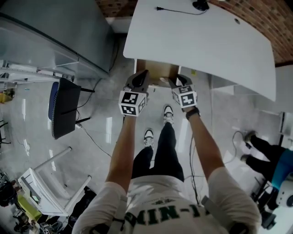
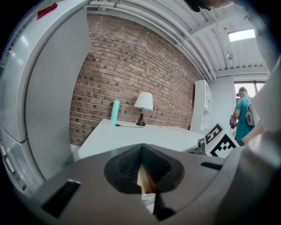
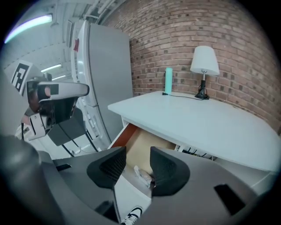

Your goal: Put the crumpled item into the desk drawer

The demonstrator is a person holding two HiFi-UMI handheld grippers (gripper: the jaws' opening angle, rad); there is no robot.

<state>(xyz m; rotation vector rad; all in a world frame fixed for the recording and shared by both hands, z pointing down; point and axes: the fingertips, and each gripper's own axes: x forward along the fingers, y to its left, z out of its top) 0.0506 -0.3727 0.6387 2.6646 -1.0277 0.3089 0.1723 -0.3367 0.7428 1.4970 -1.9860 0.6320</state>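
The desk drawer [image 1: 158, 71] stands pulled out under the white desk [image 1: 206, 32]. Its pale wooden bottom [image 3: 147, 143] shows in the right gripper view. The crumpled item [image 3: 142, 176], a small whitish wad, lies inside the drawer near its front wall. My right gripper [image 3: 137, 158] hovers just above it, open, with nothing between the pads; in the head view this right gripper [image 1: 180, 82] is over the drawer's right side. My left gripper [image 1: 141, 77] hangs at the drawer's left side, and its jaws meet at the tips [image 2: 141, 151], holding nothing.
On the desk top stand a lamp [image 3: 204, 70], a teal bottle [image 3: 168, 81] and a cable [image 1: 176, 10]. A tall grey cabinet [image 1: 55, 32] is left of the desk, and a black chair [image 1: 64, 107] sits on the floor at left. Another person [image 1: 270, 155] is at right.
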